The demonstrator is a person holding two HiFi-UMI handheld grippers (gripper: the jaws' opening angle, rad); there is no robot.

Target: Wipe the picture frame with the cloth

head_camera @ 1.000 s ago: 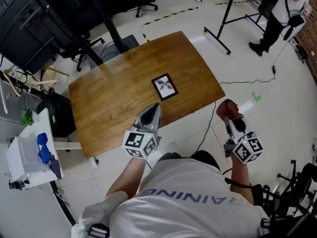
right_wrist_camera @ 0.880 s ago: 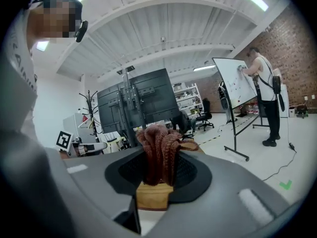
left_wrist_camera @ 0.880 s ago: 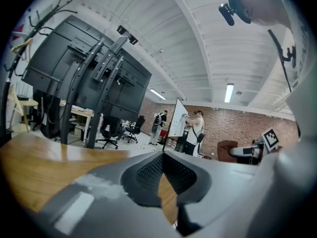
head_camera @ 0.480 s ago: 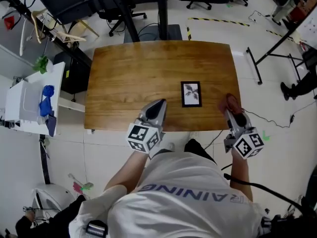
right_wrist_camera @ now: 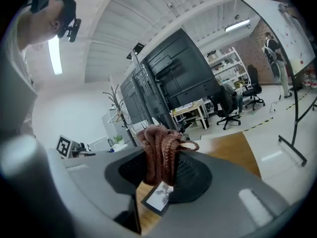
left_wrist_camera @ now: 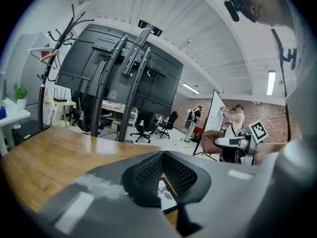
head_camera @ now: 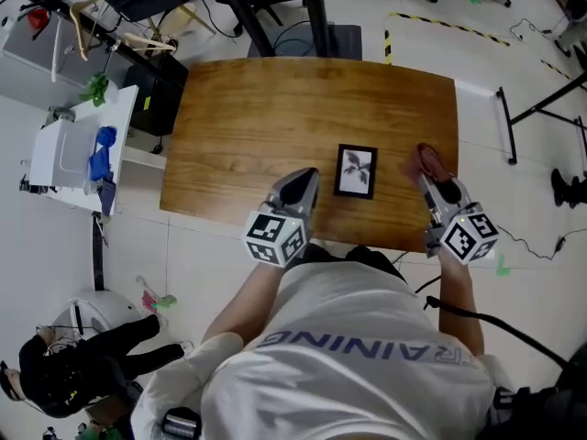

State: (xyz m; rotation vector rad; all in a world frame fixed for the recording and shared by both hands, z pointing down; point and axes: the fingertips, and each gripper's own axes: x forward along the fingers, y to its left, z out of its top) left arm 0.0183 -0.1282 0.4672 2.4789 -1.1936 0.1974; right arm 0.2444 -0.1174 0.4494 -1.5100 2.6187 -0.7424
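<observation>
A small black picture frame (head_camera: 356, 170) with a leaf print lies flat on the wooden table (head_camera: 257, 126), near its front edge. My right gripper (head_camera: 431, 177) is shut on a reddish-brown knitted cloth (head_camera: 428, 160), held over the table just right of the frame. The cloth (right_wrist_camera: 161, 151) sticks up between the jaws in the right gripper view, with the frame (right_wrist_camera: 158, 197) below it. My left gripper (head_camera: 301, 189) hangs over the front edge, left of the frame, its jaws closed together with nothing in them. The frame (left_wrist_camera: 163, 195) peeks through under those jaws.
A white side table (head_camera: 69, 149) with blue items stands to the left. A coat rack (head_camera: 138, 35), black stand legs (head_camera: 316, 12) and office chairs lie beyond the table. A person (head_camera: 73, 365) crouches at lower left. A cable (head_camera: 541, 236) runs over the floor at right.
The head view has swung, so the table now lies square in front. Both grippers have come forward over the table's front edge, the right one carrying the cloth close beside the frame.
</observation>
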